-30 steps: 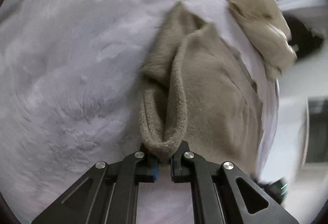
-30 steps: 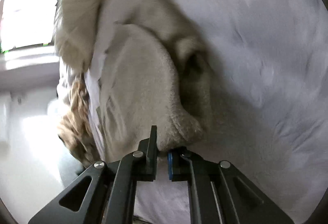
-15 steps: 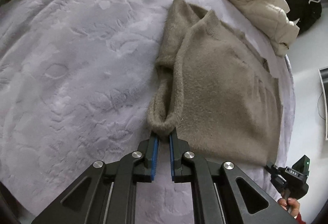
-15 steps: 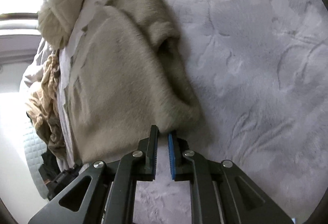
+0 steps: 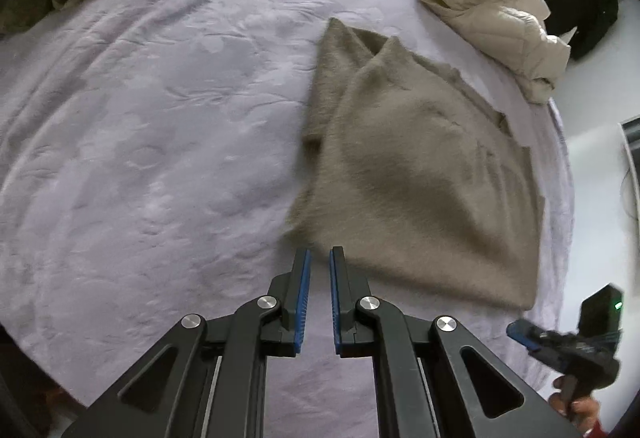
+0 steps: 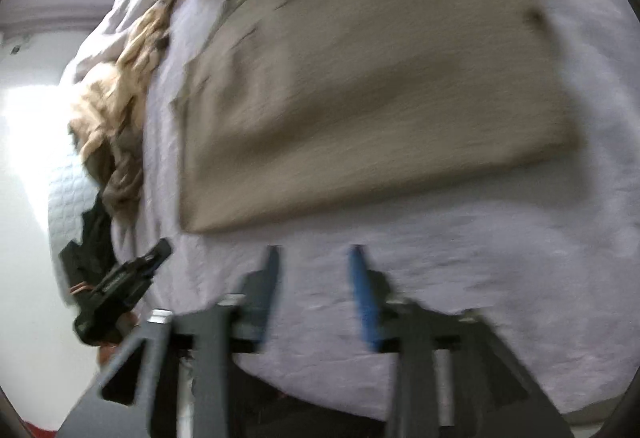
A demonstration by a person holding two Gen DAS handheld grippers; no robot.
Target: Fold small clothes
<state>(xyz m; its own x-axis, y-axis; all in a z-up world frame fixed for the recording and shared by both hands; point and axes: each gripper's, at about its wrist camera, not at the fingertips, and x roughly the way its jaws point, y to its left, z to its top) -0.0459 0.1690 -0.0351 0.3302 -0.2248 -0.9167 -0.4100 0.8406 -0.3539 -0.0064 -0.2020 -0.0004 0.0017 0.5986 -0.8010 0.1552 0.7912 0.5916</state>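
Letting go of the folded sweater point(image 5: 424, 173) and backing both grippers off the bed point(image 5: 152, 141).

Lying flat now near the bed's right edge, tan and doubled over itself, no longer pinched at its near hem as half a second ago. Hovering just short of that hem with the left gripper point(image 5: 319, 278), blue pads slightly apart and gripping nothing. Pulling the right gripper point(image 6: 314, 294) away too, jaws spread wider and empty, view badly blurred by motion. Sitting untouched at the far edge, the cream jacket point(image 5: 492, 13). Looking like one fold done; probably needing another to finish.
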